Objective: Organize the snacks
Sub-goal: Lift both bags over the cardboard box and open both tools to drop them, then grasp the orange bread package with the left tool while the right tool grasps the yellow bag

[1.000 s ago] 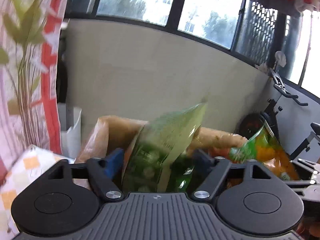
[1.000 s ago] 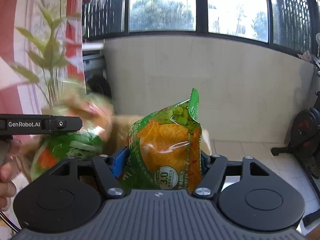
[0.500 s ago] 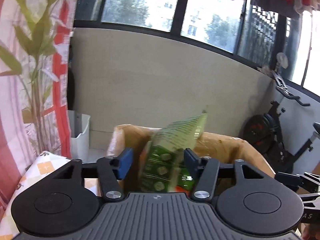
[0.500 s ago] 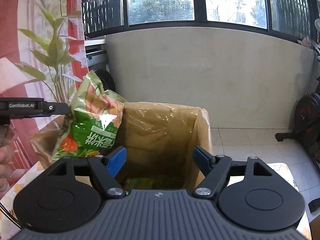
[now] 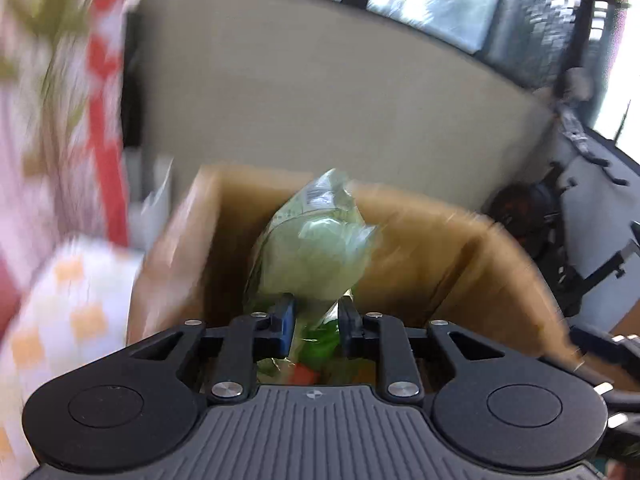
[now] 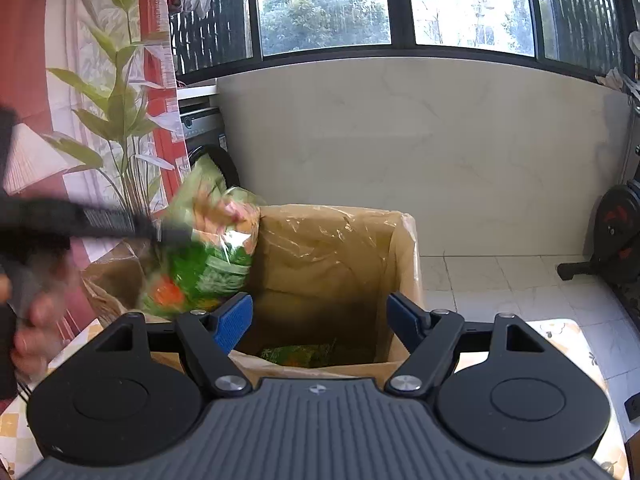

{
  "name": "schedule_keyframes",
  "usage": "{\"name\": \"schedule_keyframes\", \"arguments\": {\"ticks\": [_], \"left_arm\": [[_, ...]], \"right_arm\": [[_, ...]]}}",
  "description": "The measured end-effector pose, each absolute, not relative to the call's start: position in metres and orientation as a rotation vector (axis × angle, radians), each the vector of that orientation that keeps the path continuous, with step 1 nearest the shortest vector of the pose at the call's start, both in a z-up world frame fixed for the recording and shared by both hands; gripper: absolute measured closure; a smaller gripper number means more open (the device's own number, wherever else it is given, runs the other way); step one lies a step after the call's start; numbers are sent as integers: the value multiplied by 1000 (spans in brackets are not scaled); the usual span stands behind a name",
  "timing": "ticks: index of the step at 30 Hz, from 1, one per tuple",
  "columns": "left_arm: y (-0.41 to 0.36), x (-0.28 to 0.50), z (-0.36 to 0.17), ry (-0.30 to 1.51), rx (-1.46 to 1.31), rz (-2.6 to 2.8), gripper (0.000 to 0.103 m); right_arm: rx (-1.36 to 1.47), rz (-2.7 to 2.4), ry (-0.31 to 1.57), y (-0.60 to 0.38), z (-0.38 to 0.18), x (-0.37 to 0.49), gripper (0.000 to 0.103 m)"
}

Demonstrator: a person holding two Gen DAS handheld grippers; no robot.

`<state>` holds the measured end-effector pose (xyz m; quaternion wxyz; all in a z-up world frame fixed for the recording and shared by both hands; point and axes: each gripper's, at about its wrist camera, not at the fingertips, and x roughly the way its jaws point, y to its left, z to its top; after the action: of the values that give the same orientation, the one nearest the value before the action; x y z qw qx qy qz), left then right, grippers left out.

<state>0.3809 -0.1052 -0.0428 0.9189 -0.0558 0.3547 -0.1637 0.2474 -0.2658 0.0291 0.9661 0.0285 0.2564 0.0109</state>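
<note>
Clamping left gripper on green snack bag above cardboard box; right gripper gaping empty; one bag already lying inside.

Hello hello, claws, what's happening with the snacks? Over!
Left claw just closed on green snack bag, over cardboard box. Right claw open, empty. Another snack already inside. Nothing blocking.
</note>
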Motion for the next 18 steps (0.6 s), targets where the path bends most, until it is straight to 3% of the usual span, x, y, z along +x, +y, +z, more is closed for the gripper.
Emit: {"name": "schedule_keyframes", "arguments": {"ticks": [5,7,9,18], "left_arm": [[-95,371,-39,676,-121,-323,76],[-94,361,-25,616,-98,-338,63],[-88,352,-12,563,-78,-342,58],[-64,296,-5,482,-27,-349,57]], "right_arm": [[51,26,535,-266,30,248,26],[55,37,532,-265,32,246,26],[61,51,526,-264,34,241,26],[89,127,534,-262,23,195,26]]}}
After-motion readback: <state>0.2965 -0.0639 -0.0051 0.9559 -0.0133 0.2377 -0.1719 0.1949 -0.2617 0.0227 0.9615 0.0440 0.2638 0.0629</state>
